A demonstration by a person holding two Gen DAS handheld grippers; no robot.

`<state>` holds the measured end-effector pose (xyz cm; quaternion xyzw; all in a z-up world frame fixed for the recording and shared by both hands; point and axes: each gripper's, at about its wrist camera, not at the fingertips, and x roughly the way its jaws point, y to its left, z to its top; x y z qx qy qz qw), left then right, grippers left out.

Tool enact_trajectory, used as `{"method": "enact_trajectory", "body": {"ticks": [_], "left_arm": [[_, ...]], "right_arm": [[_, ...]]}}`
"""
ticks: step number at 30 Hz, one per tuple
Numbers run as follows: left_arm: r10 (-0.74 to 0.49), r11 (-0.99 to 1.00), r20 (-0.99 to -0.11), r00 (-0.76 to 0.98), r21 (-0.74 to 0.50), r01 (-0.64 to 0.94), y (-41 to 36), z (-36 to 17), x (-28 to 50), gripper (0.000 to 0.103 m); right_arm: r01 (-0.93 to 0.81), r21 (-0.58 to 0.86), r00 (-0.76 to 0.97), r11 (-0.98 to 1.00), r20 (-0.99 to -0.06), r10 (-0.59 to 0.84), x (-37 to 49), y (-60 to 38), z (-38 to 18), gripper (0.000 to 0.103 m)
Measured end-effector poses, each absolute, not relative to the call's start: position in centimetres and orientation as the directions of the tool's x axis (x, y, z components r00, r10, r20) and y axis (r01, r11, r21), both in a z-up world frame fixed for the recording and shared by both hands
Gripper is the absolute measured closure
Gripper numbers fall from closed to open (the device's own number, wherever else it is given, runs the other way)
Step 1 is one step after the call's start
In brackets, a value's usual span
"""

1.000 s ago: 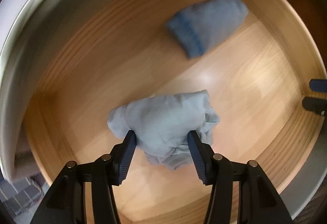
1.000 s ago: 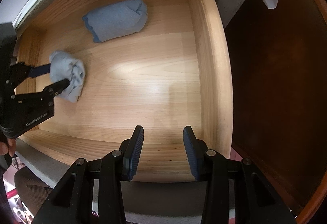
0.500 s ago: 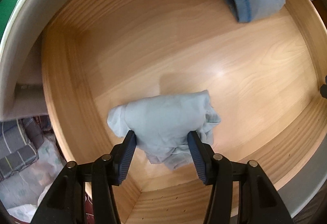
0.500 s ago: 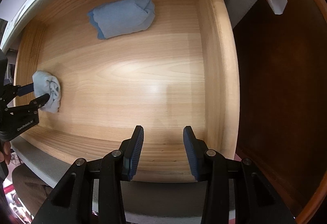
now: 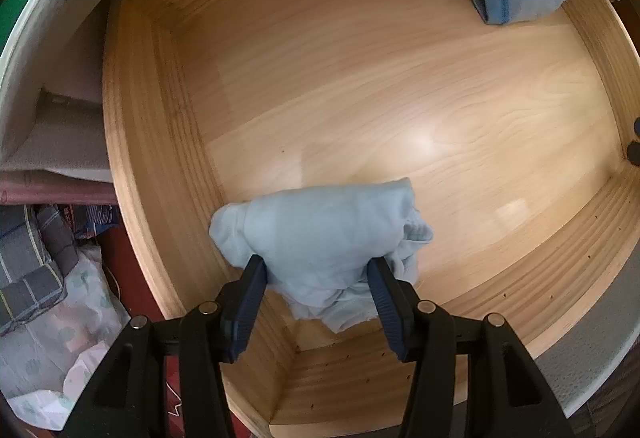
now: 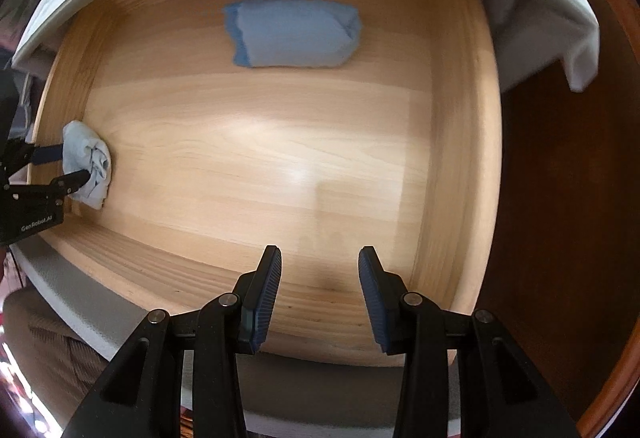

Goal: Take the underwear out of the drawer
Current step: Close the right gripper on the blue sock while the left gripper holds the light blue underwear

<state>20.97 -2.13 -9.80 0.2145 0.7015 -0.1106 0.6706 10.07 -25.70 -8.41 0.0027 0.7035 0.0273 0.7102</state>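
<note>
Left gripper point(image 5: 316, 274) is clamping pale blue underwear point(image 5: 320, 234) at lower centre over my view of the wooden drawer point(image 5: 400, 110). Right gripper point(image 6: 320, 278) is hanging part-open, empty. Folded blue underwear point(image 6: 294, 32) is lying upper centre. Clutter lower left is blurring out.

Left gripper point(image 5: 316, 274): pointed straight down; jaws partly apart, both pads pressed against a bunched pale-blue underwear point(image 5: 320, 234) held between them.
Right gripper point(image 6: 319, 274): pointed straight down; jaws partly apart, nothing between the pads.
</note>
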Motion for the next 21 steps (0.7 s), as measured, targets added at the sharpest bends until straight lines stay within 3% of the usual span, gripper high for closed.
{"method": "enact_trajectory", "body": {"ticks": [3, 14, 21], "left_arm": [[0.155, 0.896, -0.988, -0.013, 0.135, 0.422, -3.6, -10.6, 19.0, 0.050], [0.162, 0.942, -0.986, -0.041, 0.142, 0.303, -1.7, -13.0, 15.9, 0.050], [0.160, 0.957, -0.986, -0.040, 0.145, 0.253, -1.6, -13.1, 15.5, 0.050]], "right_arm": [[-0.118, 0.005, 0.057, 0.993, -0.998, 0.012, 10.6, -25.1, -7.7, 0.060], [-0.513, -0.188, 0.288, 0.837, -0.957, -0.039, 13.9, -20.5, -5.1, 0.060], [-0.611, -0.287, 0.334, 0.737, -0.939, -0.088, 14.8, -16.6, -7.2, 0.061]]}}
